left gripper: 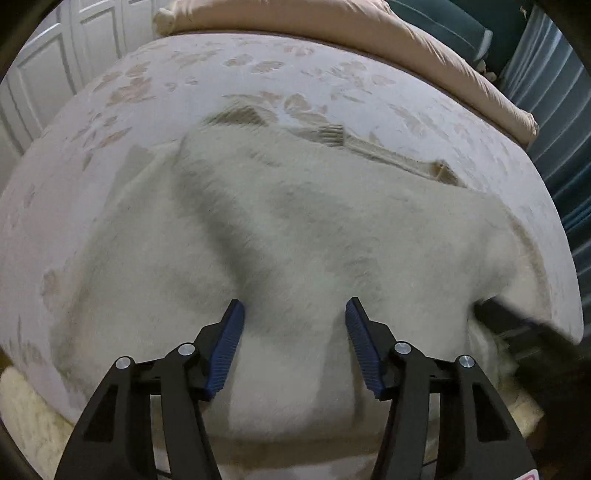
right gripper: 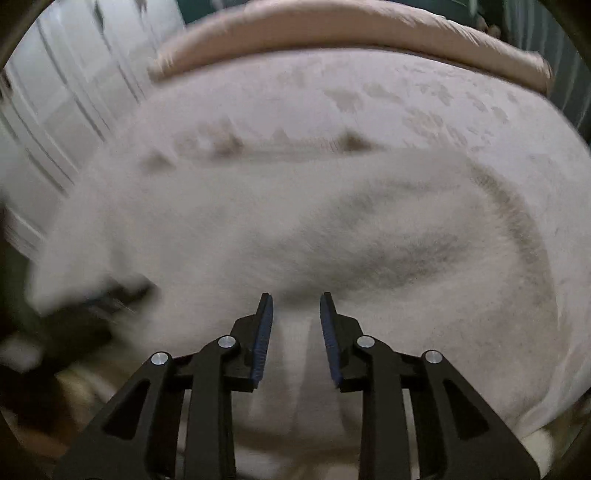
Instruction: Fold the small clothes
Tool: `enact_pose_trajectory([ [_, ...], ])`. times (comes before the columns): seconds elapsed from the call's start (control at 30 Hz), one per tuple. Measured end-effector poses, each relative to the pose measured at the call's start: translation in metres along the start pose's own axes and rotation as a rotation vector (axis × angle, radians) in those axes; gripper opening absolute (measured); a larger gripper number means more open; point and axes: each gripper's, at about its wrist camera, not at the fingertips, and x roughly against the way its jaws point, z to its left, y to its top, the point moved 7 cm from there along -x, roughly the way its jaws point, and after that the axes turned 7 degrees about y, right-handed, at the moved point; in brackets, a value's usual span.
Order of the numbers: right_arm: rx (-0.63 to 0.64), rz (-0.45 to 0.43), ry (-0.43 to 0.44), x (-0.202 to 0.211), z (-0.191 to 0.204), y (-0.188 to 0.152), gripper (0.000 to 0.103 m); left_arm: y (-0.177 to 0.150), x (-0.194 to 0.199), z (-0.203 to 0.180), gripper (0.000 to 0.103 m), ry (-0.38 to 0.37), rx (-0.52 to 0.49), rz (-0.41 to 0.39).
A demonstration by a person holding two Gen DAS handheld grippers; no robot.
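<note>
right gripper: jaws apart, nothing pinched | garment: white, fuzzy, spread on bed, blurred | pillow: pink, far edge

Home bedroom, bed with leaf-patterned cover, peach pillow, white panelled doors

You are looking at a bed with a pale, leaf-patterned cover. A peach pillow lies along its far edge. White panelled doors stand to the left, and blue-grey curtains hang on the right.
</note>
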Motion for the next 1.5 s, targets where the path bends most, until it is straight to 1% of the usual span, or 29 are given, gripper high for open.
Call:
enact_pose_trajectory([
  [0.03,-0.013,-0.008,0.028,0.004,0.002,0.001,0.026,-0.002,0.002,0.003,0.056,-0.001,0.007,-0.002],
  [0.07,-0.012,0.017,0.032,-0.002,0.002,-0.002,0.027,-0.003,0.002,0.005,0.057,0.000,0.012,-0.001],
  [0.1,-0.007,0.048,0.008,-0.011,-0.002,-0.011,0.027,-0.005,0.001,0.007,0.058,0.004,0.014,-0.001],
  [0.13,0.001,0.095,-0.034,-0.027,-0.008,-0.020,0.026,-0.006,0.002,0.007,0.058,0.008,0.013,-0.002],
  [0.17,0.022,0.098,-0.054,-0.037,-0.009,-0.026,0.026,-0.009,0.003,0.006,0.058,0.011,0.010,-0.002],
  [0.23,0.036,0.070,-0.083,-0.025,0.001,-0.026,0.026,-0.012,0.008,0.008,0.058,0.024,0.003,0.005],
  [0.27,0.020,0.052,-0.068,-0.014,0.008,-0.022,0.029,-0.014,0.010,0.008,0.058,0.026,0.002,0.003],
  [0.33,0.007,0.011,-0.006,-0.005,0.018,-0.016,0.029,-0.018,0.012,0.011,0.057,0.035,0.012,0.001],
  [0.4,0.031,0.029,-0.026,-0.011,0.023,-0.021,0.029,-0.024,0.011,0.018,0.057,0.028,0.028,0.009],
  [0.43,0.037,0.057,-0.038,-0.023,0.021,-0.025,0.029,-0.027,0.012,0.020,0.057,0.028,0.031,0.012],
  [0.47,0.028,0.113,-0.052,-0.042,0.015,-0.034,0.028,-0.029,0.012,0.021,0.057,0.025,0.031,0.013],
  [0.5,0.030,0.116,-0.056,-0.048,0.013,-0.035,0.028,-0.030,0.013,0.022,0.057,0.024,0.029,0.014],
  [0.53,0.040,0.099,-0.066,-0.045,0.016,-0.033,0.028,-0.031,0.015,0.023,0.057,0.023,0.026,0.013],
  [0.6,0.025,0.097,-0.079,-0.034,0.021,-0.027,0.030,-0.031,0.020,0.027,0.057,0.022,0.027,0.006],
  [0.7,0.029,0.061,-0.046,-0.023,0.037,-0.022,0.030,-0.033,0.025,0.035,0.057,0.008,0.046,0.001],
  [0.83,0.046,0.128,-0.079,-0.051,0.036,-0.035,0.031,-0.034,0.029,0.050,0.057,0.002,0.075,0.002],
  [0.87,0.038,0.120,-0.081,-0.051,0.035,-0.035,0.031,-0.033,0.031,0.053,0.057,-0.004,0.082,0.001],
  [0.9,0.028,0.120,-0.080,-0.049,0.036,-0.032,0.031,-0.032,0.034,0.059,0.057,-0.006,0.095,-0.005],
  [0.97,-0.005,0.094,-0.054,-0.038,0.040,-0.024,0.033,-0.028,0.041,0.076,0.057,0.015,0.121,-0.029],
  [1.03,-0.013,0.094,-0.043,-0.038,0.042,-0.021,0.033,-0.024,0.043,0.100,0.062,0.015,0.189,-0.040],
  [1.1,-0.014,0.121,-0.052,-0.047,0.041,-0.024,0.035,-0.022,0.037,0.120,0.063,-0.011,0.262,-0.024],
  [1.17,-0.016,0.134,-0.064,-0.058,0.037,-0.028,0.036,-0.023,0.027,0.136,0.063,-0.067,0.348,0.021],
  [1.23,-0.020,0.125,-0.068,-0.054,0.040,-0.025,0.036,-0.022,0.026,0.144,0.063,-0.095,0.395,0.029],
  [1.27,-0.013,0.110,-0.066,-0.048,0.042,-0.022,0.036,-0.019,0.030,0.147,0.063,-0.096,0.403,0.013],
  [1.33,-0.007,0.071,-0.073,-0.036,0.040,-0.016,0.036,-0.011,0.037,0.149,0.063,-0.081,0.382,-0.016],
  [1.37,-0.009,0.033,-0.087,-0.024,0.033,-0.011,0.037,-0.006,0.040,0.150,0.063,-0.081,0.370,-0.027],
  [1.43,-0.034,-0.013,-0.107,-0.009,0.016,-0.005,0.042,0.008,0.042,0.153,0.063,-0.082,0.362,-0.043],
  [1.5,-0.091,-0.054,-0.134,0.007,-0.016,0.003,0.049,0.024,0.039,0.154,0.063,-0.098,0.368,-0.048],
])
